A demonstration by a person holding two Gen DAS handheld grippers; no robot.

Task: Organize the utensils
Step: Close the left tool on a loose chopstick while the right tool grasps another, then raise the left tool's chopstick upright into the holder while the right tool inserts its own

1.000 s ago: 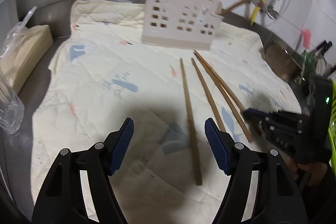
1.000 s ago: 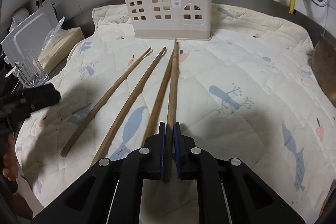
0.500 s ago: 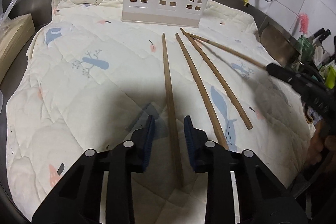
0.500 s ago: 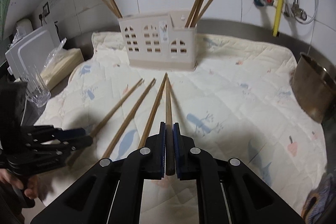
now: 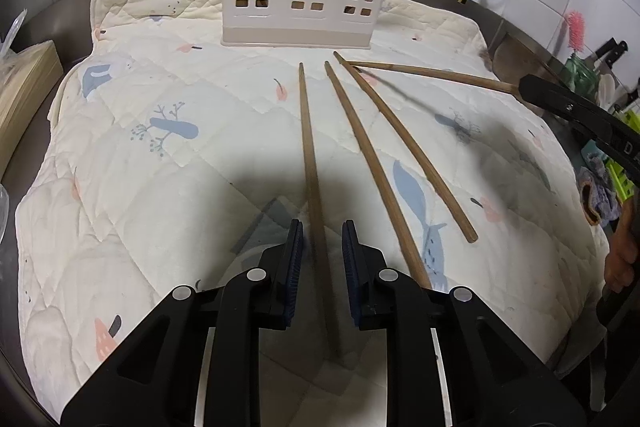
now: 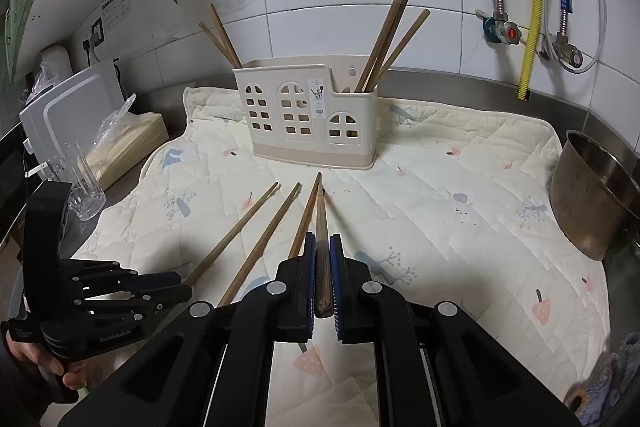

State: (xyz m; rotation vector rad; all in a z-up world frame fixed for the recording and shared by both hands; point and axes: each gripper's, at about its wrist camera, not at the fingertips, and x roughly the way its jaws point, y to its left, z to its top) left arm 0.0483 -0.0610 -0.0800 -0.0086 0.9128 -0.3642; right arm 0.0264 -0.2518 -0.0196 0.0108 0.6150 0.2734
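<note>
A: Since a second ago your left gripper (image 5: 321,255) has come down over the leftmost chopstick (image 5: 310,163) and its jaws have narrowed from wide apart. Your right gripper (image 6: 322,279) has lifted its chopstick (image 6: 321,227) off the quilted mat (image 6: 460,219).

B: Left claw state?

A: Closing now. The leftmost chopstick runs between the blue pads (image 5: 294,263), a gap on each side; the pads do not press on it yet. The stick lies flat on the mat, its tip toward the holder.

B: And your right?

A: Clenched on its chopstick. The butt end sits between the pads and the tip points toward the cream utensil holder (image 6: 308,123). In the left wrist view that stick (image 5: 432,75) hangs above the mat at the right.

B: The rest of the utensils?

A: Two more chopsticks (image 5: 372,167) (image 5: 404,147) lie on the mat, just right of the one your left gripper straddles, all fanned toward the holder. The holder stands upright at the far edge of the mat. Chopsticks (image 6: 384,47) lean in its right compartment, others (image 6: 220,39) in its left. A steel bowl (image 6: 592,195) sits off the mat's right edge, a glass (image 6: 82,187) off its left.
</note>
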